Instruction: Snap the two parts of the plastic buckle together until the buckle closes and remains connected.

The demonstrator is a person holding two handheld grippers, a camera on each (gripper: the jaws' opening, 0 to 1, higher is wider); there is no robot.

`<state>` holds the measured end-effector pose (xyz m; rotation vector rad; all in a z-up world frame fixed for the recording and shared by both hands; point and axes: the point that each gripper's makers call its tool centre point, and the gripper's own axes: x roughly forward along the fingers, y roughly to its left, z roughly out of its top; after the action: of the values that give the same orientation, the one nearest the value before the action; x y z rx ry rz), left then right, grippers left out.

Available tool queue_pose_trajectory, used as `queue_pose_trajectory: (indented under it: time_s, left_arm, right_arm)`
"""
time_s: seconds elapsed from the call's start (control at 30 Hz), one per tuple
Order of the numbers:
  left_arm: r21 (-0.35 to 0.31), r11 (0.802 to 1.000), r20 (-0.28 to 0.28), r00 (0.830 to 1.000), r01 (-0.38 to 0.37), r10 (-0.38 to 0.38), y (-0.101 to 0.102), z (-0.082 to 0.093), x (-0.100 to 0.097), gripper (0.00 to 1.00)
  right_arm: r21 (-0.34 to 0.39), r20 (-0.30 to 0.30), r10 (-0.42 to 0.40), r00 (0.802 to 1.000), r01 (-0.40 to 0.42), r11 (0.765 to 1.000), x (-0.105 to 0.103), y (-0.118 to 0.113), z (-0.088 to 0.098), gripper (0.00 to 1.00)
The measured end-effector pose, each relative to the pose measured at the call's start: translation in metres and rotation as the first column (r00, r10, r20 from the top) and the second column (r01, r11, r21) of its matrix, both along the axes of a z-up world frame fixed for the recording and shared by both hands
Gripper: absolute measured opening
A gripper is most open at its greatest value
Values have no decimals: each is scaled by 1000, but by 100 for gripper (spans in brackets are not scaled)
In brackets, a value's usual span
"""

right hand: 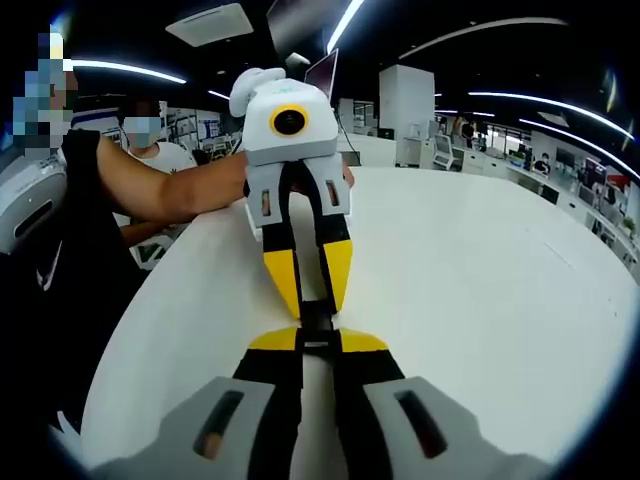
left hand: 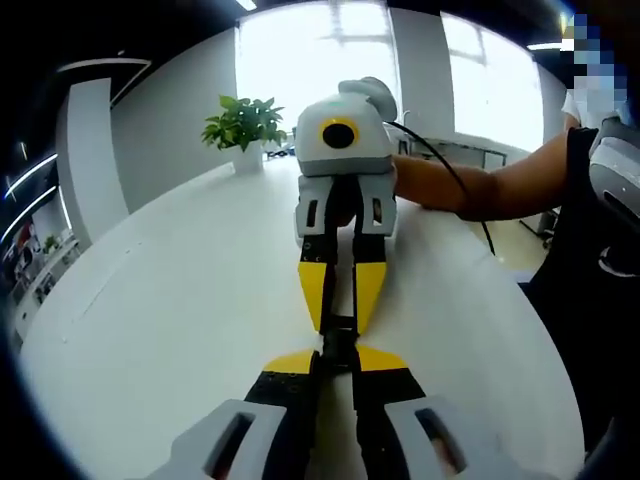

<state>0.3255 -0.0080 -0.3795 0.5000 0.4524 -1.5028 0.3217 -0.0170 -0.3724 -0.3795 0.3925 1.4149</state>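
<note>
While the two grippers face each other tip to tip above the white table (left hand: pixel 150 300), a small black buckle (left hand: pixel 338 340) sits pinched between them, and everything else can be placed from it. In the left gripper view the left gripper (left hand: pixel 335 362) rises from the bottom edge with its yellow-tipped jaws drawn in close around the near end of the buckle, while the right gripper (left hand: pixel 340 322) comes down from beyond it, its jaws likewise narrowed onto the far end. The right gripper view mirrors this: the right gripper (right hand: pixel 316 343) holds the near end of the buckle (right hand: pixel 315 322) and the left gripper (right hand: pixel 312 308) closes on the far end. Both claws are therefore pressed onto the buckle, one half each, with the piece held just above the tabletop between the two sets of tips.

The step in hand looks like the push itself: the halves appear lined up end to end, and no gap shows between them, though the part is too small and dark to tell whether the latch has caught. The next move probably calls for a straight squeeze along the shared axis, keeping the tips level so the prongs do not skew. A person's forearm (left hand: pixel 480 185) reaches in behind the buckle, and a potted plant (left hand: pixel 242 125) stands well beyond it at the table's far edge.
</note>
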Motion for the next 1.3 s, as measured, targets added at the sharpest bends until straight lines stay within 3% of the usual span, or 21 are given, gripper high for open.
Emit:
queue_pose_trajectory:
  time_s: [0.07, 0.1, 0.13, 0.17, 0.2, 0.23, 0.27, 0.47, 0.67, 0.83, 0.97, 1.1, 1.3]
  left_arm:
    - [-19, 1000, 19, 1000, 17, -17, -1, 1, 1, 14]
    - [-41, 999, 56, 998, -5, 7, -3, 3, 9, 23]
    - [-69, 997, 95, 995, -23, 30, -6, 6, 17, 39]
    - [-102, 995, 93, 995, -22, 32, -10, 9, 17, 66]
    - [-135, 991, 71, 997, -19, 29, -13, 11, 16, 83]
    - [-154, 988, 58, 998, -21, 30, -15, 12, 16, 96]
    - [-146, 989, 60, 998, -22, 31, -14, 11, 17, 99]
    - [-156, 988, 63, 998, -20, 30, -16, 11, 18, 100]
    - [-197, 979, 19, 998, -50, 54, -16, 17, 20, 100]
    - [-196, 979, 19, 998, -55, 59, -16, 17, 20, 100]
    - [-202, 976, 57, 995, -75, 88, -16, 19, 28, 100]
    - [-250, 961, 52, 990, -116, 133, -13, 30, 37, 100]
    - [-244, 951, 101, 970, -189, 219, -7, 31, 57, 100]
  right_arm:
    - [1, -1, 0, 1000, 0, 1000, 0, 0, 0, 8]
    - [0, -1, 0, 1000, 0, 1000, -2, 1, -1, 8]
    - [1, -1, 2, 1000, -2, 1000, -4, 1, -1, 8]
    - [0, -1, 2, 1000, -2, 1000, -4, 1, -1, 8]
    - [-1, -1, 2, 1000, -2, 1000, -4, 1, -1, 9]
    - [-1, -1, 3, 1000, -3, 1000, -5, 1, -1, 9]
    - [0, -2, 3, 1000, -3, 1000, -5, 2, -1, 9]
    - [1, -4, 3, 1000, -3, 1000, -5, 3, -1, 9]
    - [0, -3, -4, 1000, 4, 1000, -5, 3, -2, 9]
    - [-1, -4, -7, 1000, 7, 1000, -4, 3, -2, 9]
    - [10, 3, -38, 999, 38, 999, 2, 2, 2, 9]
    - [47, 8, -85, 996, 85, 995, 12, -3, 13, 9]
    - [52, 36, -167, 985, 165, 985, 32, -10, 17, 9]
